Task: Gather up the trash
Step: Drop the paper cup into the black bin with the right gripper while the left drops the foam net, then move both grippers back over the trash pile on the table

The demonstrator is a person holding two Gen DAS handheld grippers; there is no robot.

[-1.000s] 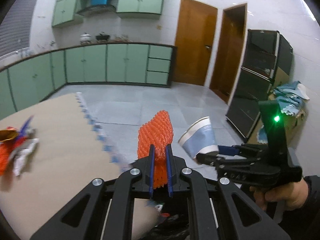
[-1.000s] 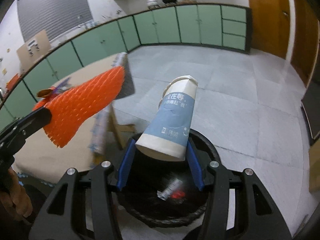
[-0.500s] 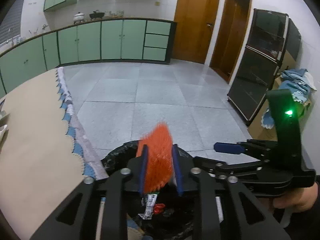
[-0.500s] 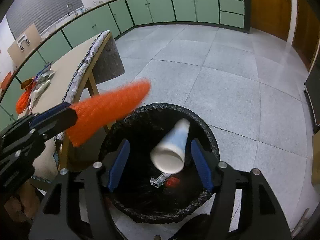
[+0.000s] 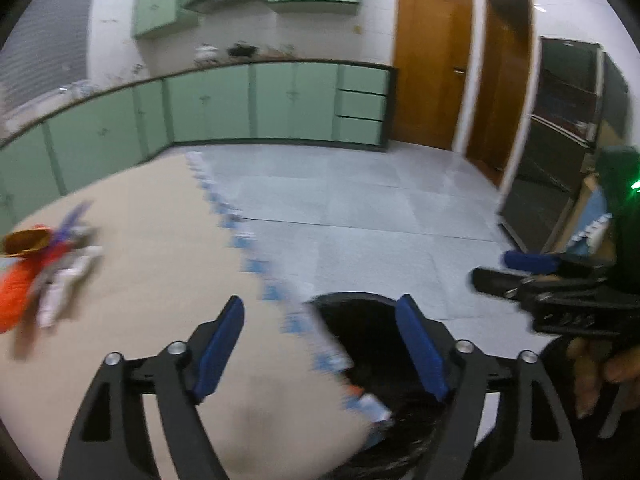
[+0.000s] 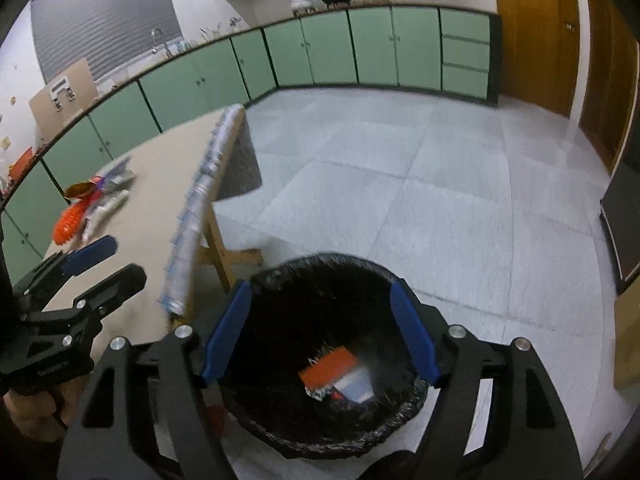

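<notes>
Orange net (image 6: 326, 372) and cup (image 6: 356, 388) dropped into bin (image 6: 280, 280) | both jaws empty, spread

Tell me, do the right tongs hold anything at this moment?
No, the right tongs stand open and empty above the black trash bin.

Both wrist views high, angled down; share bin (image 6: 320, 280), table (image 5: 140, 240), green cabinets (image 6: 320, 48).

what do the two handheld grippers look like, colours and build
Both the left gripper and the right gripper are matte black skeletal frames with cut-out arms, silver bolt heads at the pivots and flat blue pads lining the fingers. The right one carries a green indicator light. Bare hands grip the handles.
</notes>
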